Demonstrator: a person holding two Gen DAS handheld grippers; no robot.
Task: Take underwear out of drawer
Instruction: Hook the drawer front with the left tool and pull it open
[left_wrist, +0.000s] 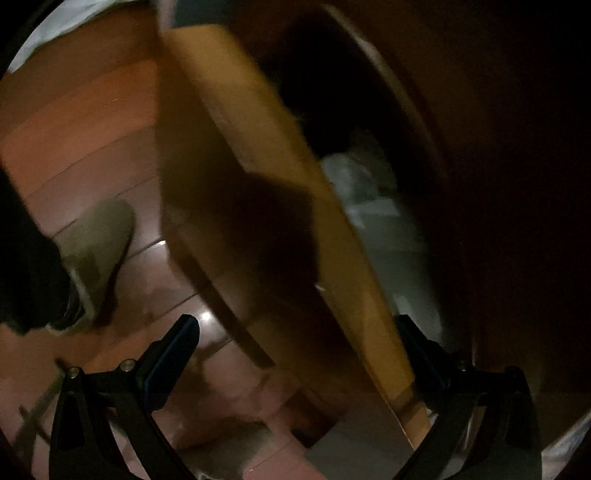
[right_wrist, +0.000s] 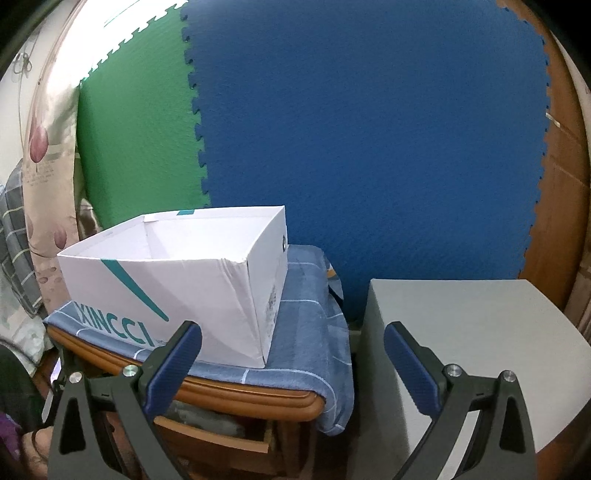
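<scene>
Straddling the drawer front (left_wrist: 280, 206), the left gripper (left_wrist: 295, 332) has its jaws spread wide: one blue-padded finger lies on the outer, floor side of the panel and the other on the inner side, and neither pad can be confirmed as touching the wood. This placement suggests the panel is being used as a handle for drawing the drawer out. Beyond the panel, the drawer cavity holds pale folded fabric (left_wrist: 354, 184), judged to be the underwear, lying against the inner face of the front; the picture is dim and blurred, so individual items cannot be separated. The right gripper (right_wrist: 293, 343) is also spread apart and carries nothing, hovering in front of a nightstand covered by a blue cloth (right_wrist: 310, 306). On that cloth stands a white cardboard box (right_wrist: 177, 273), open-topped and apparently empty, plausibly the receiving container. Below the nightstand top, the drawer (right_wrist: 218, 432) stands partly open with grey fabric showing inside. A plain grey cabinet (right_wrist: 476, 343) stands just beside the nightstand.
</scene>
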